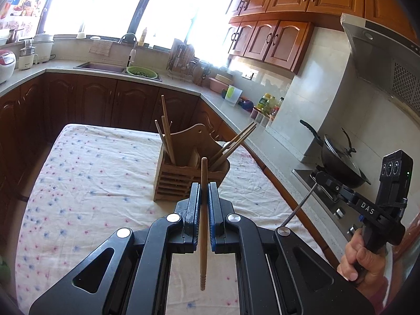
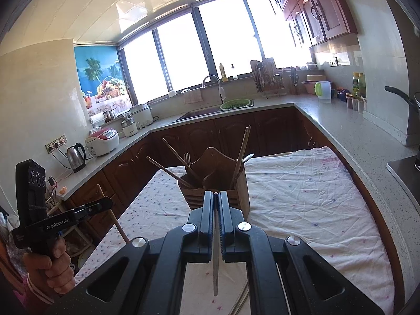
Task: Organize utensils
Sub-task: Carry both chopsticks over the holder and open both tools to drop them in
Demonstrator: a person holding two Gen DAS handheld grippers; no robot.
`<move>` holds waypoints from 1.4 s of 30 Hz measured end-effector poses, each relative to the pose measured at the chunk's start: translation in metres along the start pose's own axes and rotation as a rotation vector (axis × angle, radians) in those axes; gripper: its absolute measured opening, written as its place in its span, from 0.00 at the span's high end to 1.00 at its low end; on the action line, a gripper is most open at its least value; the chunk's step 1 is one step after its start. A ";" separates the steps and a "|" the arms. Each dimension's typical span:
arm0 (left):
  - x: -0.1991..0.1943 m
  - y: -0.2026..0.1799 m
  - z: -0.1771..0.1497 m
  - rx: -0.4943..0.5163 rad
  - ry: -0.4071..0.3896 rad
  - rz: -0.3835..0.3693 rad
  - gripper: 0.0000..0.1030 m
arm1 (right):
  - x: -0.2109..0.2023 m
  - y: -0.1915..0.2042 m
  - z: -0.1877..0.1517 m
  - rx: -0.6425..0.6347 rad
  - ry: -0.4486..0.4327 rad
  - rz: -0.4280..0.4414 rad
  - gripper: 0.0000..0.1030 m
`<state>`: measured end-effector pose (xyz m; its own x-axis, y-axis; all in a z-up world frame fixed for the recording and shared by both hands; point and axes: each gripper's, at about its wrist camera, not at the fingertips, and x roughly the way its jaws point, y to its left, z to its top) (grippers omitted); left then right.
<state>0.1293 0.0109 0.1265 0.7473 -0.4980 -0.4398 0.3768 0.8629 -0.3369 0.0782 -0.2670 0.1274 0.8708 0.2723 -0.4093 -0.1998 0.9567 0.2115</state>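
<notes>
Counter: cloth-covered, wooden holder upright.
Left gripper: clamped mid-shaft on wooden chopstick, light, stiff.
Right gripper: pinching thin metal utensil, slippery.

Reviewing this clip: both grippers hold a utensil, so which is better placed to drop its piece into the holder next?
Left, marginally. The left gripper holds its wooden chopstick upright before the wooden holder. The right gripper grips a metal utensil and seems equally close, so it is a narrow call.
</notes>
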 end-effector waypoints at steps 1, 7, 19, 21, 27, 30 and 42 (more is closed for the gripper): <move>0.000 -0.001 0.004 0.002 -0.008 0.004 0.96 | 0.001 0.000 0.002 -0.001 -0.005 0.000 0.96; 0.002 -0.003 0.032 0.018 -0.082 0.023 0.95 | 0.009 0.000 0.018 0.003 -0.043 -0.005 0.96; 0.024 -0.018 0.111 0.046 -0.288 0.085 0.95 | 0.039 0.011 0.088 -0.019 -0.220 -0.049 0.96; 0.032 -0.020 0.119 0.058 -0.317 0.121 0.95 | 0.046 0.010 0.096 -0.013 -0.250 -0.059 0.96; 0.072 -0.014 0.128 0.046 -0.333 0.207 0.95 | 0.074 0.006 0.107 -0.001 -0.286 -0.076 0.96; 0.092 -0.008 0.119 0.032 -0.327 0.234 0.95 | 0.089 0.004 0.104 0.005 -0.283 -0.084 0.96; 0.134 0.008 0.071 0.028 -0.224 0.259 0.95 | 0.134 -0.022 0.055 0.048 -0.205 -0.116 0.96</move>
<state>0.2715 -0.0426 0.1239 0.9206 -0.2334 -0.3131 0.1711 0.9617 -0.2140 0.2238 -0.2576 0.1169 0.9607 0.1294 -0.2455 -0.0756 0.9732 0.2172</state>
